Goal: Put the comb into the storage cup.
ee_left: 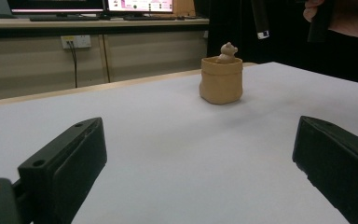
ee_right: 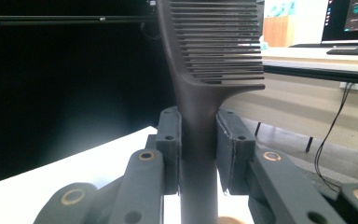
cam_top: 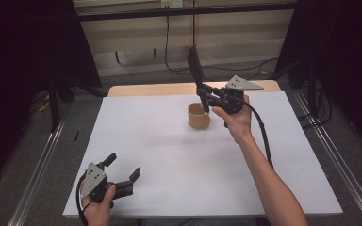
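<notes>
My right gripper (cam_top: 203,92) is shut on the handle of a black comb (cam_top: 195,65), which stands upright with its toothed end at the top, above the far middle of the table. Seen from the right gripper view, the comb (ee_right: 214,42) rises between the two pads of the right gripper (ee_right: 199,135). Just below it a tan, sack-shaped pot (cam_top: 199,117) sits on the white sheet; a small tan bear figure (ee_left: 227,50) peeks out of the pot (ee_left: 221,80). My left gripper (cam_top: 123,165) rests at the near left corner, open, with nothing between its jaws (ee_left: 199,144).
A white sheet (cam_top: 179,160) covers most of the wooden table (cam_top: 146,89). Metal rails (cam_top: 42,160) run along both sides on the floor. Cables (cam_top: 167,47) hang down the back wall. Desks with monitors (ee_left: 140,5) stand beyond the table.
</notes>
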The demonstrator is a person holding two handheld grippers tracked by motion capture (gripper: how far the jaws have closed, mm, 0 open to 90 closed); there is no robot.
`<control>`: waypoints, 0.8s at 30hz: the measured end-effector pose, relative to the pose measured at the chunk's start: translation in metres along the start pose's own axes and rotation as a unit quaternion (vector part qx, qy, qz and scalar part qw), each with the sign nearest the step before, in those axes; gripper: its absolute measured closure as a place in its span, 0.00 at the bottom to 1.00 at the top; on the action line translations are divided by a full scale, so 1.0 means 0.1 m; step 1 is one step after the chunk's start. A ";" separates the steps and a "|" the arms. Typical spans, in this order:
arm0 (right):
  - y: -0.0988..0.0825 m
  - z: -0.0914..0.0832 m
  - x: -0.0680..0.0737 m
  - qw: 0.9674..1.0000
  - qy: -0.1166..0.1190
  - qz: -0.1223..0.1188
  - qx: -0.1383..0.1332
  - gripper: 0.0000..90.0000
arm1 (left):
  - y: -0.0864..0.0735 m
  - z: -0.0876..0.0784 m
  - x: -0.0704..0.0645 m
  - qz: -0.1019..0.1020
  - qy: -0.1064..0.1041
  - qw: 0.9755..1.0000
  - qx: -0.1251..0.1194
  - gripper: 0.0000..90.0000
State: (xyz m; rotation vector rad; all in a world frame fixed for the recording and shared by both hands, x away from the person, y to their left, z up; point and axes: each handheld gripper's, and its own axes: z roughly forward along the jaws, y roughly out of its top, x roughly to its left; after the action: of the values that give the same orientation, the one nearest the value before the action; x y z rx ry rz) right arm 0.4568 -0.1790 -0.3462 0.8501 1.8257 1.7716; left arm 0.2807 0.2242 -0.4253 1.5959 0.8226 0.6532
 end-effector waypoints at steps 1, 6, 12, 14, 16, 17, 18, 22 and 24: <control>-0.02 0.02 -0.02 1.000 -0.001 -0.001 0.002 0.80 | 0.00 0.00 0.00 -0.001 -0.001 1.000 -0.001 0.03; -0.03 0.11 -0.04 1.000 -0.001 -0.003 0.010 0.80 | 0.01 0.00 0.01 0.001 -0.002 1.000 -0.004 0.03; 0.04 0.21 -0.04 1.000 0.000 -0.009 0.007 0.80 | 0.01 0.00 0.01 0.004 0.002 1.000 0.000 0.03; 0.04 0.24 -0.05 1.000 -0.001 -0.010 0.006 0.80 | 0.01 0.00 0.01 0.004 0.001 1.000 -0.003 0.03; 0.04 0.26 -0.05 1.000 0.000 -0.010 0.008 0.80 | 0.01 0.00 0.01 0.007 0.001 1.000 0.001 0.03; 0.04 0.28 -0.05 1.000 -0.001 -0.011 0.012 0.80 | 0.01 0.00 0.01 0.006 0.000 1.000 0.002 0.03; 0.04 0.29 -0.05 1.000 0.000 -0.013 0.011 0.80 | 0.00 0.01 0.01 0.006 0.002 1.000 0.001 0.03; 0.01 0.31 -0.07 1.000 -0.001 -0.007 0.014 0.80 | 0.00 0.01 0.01 0.005 0.000 1.000 0.001 0.03; -0.01 0.32 -0.10 1.000 -0.003 -0.007 0.013 0.80 | 0.00 0.00 0.01 0.006 0.000 1.000 0.002 0.03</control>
State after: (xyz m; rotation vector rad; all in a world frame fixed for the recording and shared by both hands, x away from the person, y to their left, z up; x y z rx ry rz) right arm 0.4857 -0.1631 -0.3500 0.8500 1.8508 1.7388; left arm 0.2817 0.2248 -0.4250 1.6052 0.8165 0.6610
